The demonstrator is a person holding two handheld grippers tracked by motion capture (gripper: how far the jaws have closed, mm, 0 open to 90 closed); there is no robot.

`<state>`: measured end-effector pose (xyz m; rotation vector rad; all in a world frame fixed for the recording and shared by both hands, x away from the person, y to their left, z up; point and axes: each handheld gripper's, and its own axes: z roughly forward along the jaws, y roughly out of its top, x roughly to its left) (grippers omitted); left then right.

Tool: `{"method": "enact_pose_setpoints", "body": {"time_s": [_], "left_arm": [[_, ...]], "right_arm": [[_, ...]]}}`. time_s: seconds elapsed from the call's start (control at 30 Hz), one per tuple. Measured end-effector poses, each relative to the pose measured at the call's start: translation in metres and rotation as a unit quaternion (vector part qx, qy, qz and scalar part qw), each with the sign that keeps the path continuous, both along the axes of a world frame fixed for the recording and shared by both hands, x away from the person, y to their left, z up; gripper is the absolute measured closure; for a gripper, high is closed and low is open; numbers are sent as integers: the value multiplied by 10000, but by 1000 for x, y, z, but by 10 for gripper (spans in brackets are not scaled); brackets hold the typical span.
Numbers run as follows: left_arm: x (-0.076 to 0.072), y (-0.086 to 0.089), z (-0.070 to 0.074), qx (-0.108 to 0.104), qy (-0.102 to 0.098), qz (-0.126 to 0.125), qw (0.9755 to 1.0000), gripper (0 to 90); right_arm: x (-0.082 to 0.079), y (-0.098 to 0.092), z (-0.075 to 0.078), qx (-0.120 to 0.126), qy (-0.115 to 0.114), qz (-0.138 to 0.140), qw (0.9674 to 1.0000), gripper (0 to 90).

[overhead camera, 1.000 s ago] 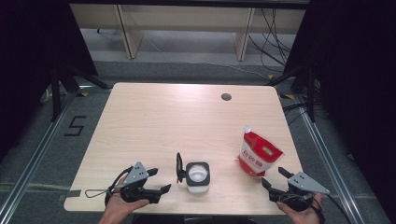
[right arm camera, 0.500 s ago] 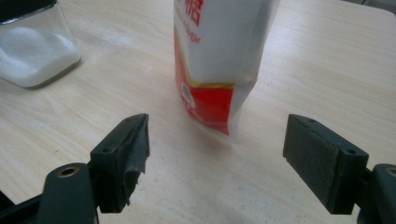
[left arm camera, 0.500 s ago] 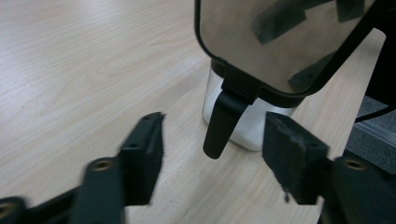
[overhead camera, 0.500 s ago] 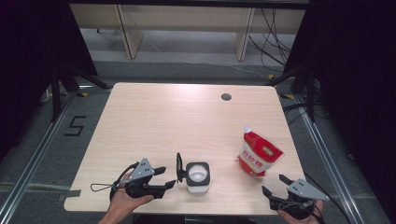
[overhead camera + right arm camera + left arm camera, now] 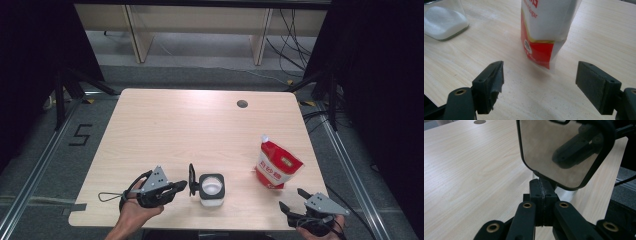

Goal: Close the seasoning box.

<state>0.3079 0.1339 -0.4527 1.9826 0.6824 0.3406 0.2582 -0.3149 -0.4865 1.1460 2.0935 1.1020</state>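
A square glass jar (image 5: 211, 189) of white sugar stands near the table's front edge, and its hinged lid (image 5: 191, 179) stands upright on its left side. My left gripper (image 5: 182, 186) lies just left of the lid with its tips right at it. Its jaws have just been closing and are now shut. In the left gripper view the pads (image 5: 537, 195) meet with nothing visible between them, and the lid's shiny underside (image 5: 559, 152) is right behind. A red and white sugar bag (image 5: 276, 162) stands to the right. My right gripper (image 5: 291, 198) is open, just in front of the bag (image 5: 546, 30).
The light wooden table (image 5: 175, 130) has a round cable hole (image 5: 242, 104) at the back right. The jar (image 5: 441, 22) sits at the upper left of the right gripper view. Dark floor and rails surround the table.
The left gripper's jaws have gone from open to shut, and the hand has edged up and right toward the lid. The right gripper has stayed in about the same place.
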Motion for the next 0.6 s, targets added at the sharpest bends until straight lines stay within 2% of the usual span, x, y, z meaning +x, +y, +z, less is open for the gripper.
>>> {"method": "enact_pose_setpoints", "body": {"time_s": [0.13,0.27,0.3,0.5,0.57,0.6], "left_arm": [[-1,-3,6,28,-101,-104,9999,891],[-1,-6,10,53,-150,-75,9998,891],[-1,-7,11,18,-177,-100,9998,891],[-3,-7,18,32,-244,-77,9997,891],[-4,-7,19,33,-285,-83,9996,891],[-4,-7,20,25,-302,-99,9995,890]], "right_arm": [[0,1,0,-29,12,7,10000,236],[-2,4,1,8,94,-66,9999,237],[0,3,0,-23,34,46,10000,237],[-1,2,1,-31,25,-15,10000,238],[-1,3,1,-55,55,-2,10000,238],[-3,5,1,21,171,-111,9998,238]]}}
